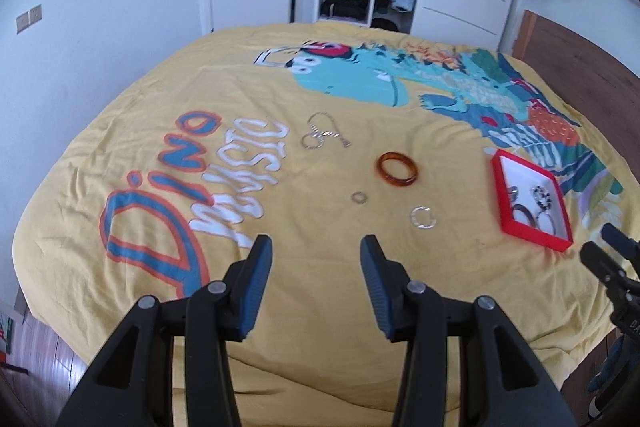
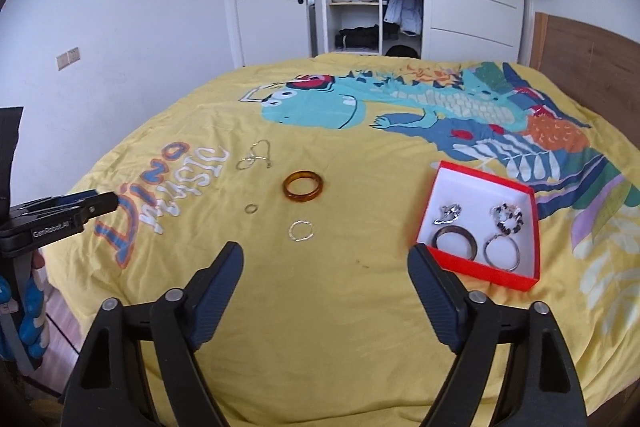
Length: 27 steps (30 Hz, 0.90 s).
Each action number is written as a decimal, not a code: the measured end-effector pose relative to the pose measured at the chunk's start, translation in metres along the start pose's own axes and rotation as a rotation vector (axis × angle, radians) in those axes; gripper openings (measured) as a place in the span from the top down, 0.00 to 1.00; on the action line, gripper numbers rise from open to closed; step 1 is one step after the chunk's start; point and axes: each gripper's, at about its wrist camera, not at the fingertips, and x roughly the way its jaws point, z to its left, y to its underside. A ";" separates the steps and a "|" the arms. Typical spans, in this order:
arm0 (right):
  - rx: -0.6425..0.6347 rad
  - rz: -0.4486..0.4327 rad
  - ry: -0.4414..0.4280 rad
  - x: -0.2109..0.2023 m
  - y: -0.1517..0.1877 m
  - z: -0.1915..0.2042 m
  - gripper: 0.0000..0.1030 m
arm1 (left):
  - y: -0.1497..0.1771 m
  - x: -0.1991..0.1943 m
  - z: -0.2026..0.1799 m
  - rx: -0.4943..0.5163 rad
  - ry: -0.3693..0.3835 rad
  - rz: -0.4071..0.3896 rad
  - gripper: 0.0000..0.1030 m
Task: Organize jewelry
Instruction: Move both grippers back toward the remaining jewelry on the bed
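Presently, left gripper (image 1: 316, 251): jaws apart, holding nothing.
Right gripper (image 2: 326, 259): jaws wide, holding nothing.
Amber plastic bangle (image 2: 303, 186): lying on yellow dinosaur-print bedspread (image 2: 360, 327).

Amber bangle (image 2: 303, 186) — flat, beside red box (image 2: 480, 269)

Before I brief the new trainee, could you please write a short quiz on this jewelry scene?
1. True or false: the amber bangle lies inside the red box.
2. How many pieces still lie loose on the yellow bedspread?
3. Which is held? A) left tongs grip a ring B) right tongs grip the chain C) both tongs are empty

Key:
1. False; it lies on the bedspread.
2. Four: amber bangle, silver chain, small ring, silver hoop.
3. C; both stand open.
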 end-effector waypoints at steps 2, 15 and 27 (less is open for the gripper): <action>0.004 0.022 -0.016 0.012 0.002 0.001 0.15 | 0.003 0.012 0.011 -0.025 -0.016 0.025 0.57; 0.009 0.203 -0.116 0.122 0.018 0.000 0.20 | 0.014 0.100 0.018 -0.033 -0.040 0.170 0.57; -0.086 0.283 -0.219 0.214 0.008 0.001 0.41 | -0.018 0.194 -0.034 0.062 0.100 0.250 0.57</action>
